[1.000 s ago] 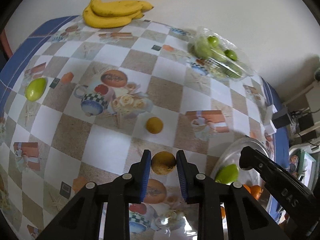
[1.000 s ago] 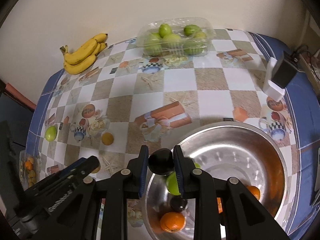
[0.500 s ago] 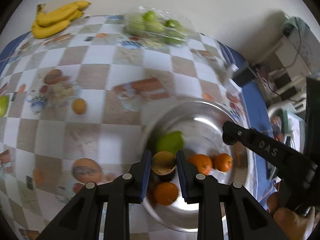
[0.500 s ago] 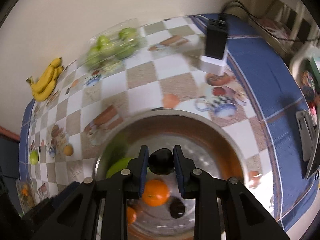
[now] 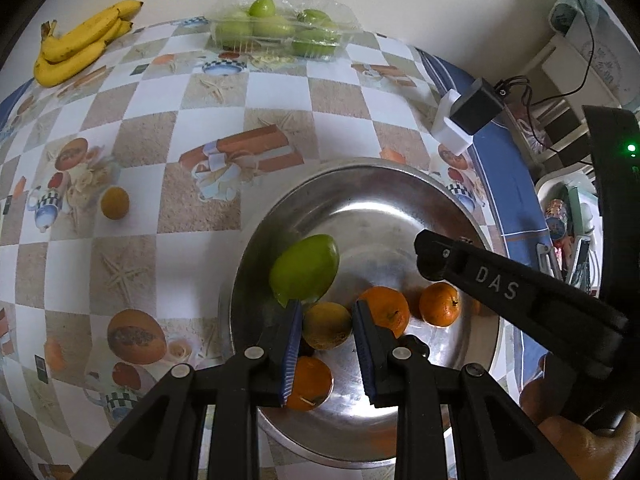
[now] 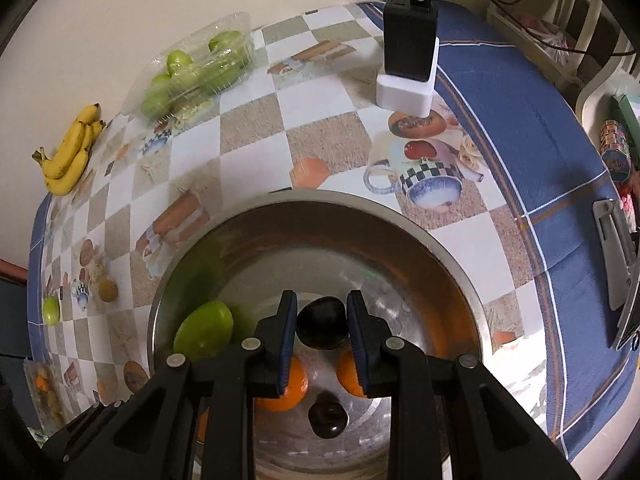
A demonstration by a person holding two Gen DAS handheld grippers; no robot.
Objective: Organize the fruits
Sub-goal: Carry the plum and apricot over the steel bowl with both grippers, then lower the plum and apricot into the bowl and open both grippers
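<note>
Both grippers now hang over the steel bowl (image 5: 256, 280), each carrying one fruit. The left gripper (image 5: 326, 330) has its fingers pinching a yellow-brown round fruit (image 5: 326, 325); the right gripper (image 6: 322, 326) has its fingers pinching a dark, near-black fruit (image 6: 322, 322). Neither fruit has been released.

Change from the frames one second earlier: the left gripper then held its fruit above the checked tabletop (image 5: 192, 112), with the bowl only at the right edge of its view; the bowl now fills the lower centre of that view. The right gripper stood at the bowl's near rim and is now over the bowl's middle. Both views have also rotated.

Consequence for the task: transport appears complete, and the step in hand is judged to be release into the bowl, which already holds a green mango (image 5: 305, 270), several oranges (image 5: 438, 304) and a second dark fruit (image 6: 328, 416).

Still outside the bowl: a small yellow fruit (image 5: 115, 203), a banana bunch (image 5: 80, 44), a clear tray of green fruit (image 5: 280, 28) and a single green fruit (image 6: 51, 311) near the left table edge.
</note>
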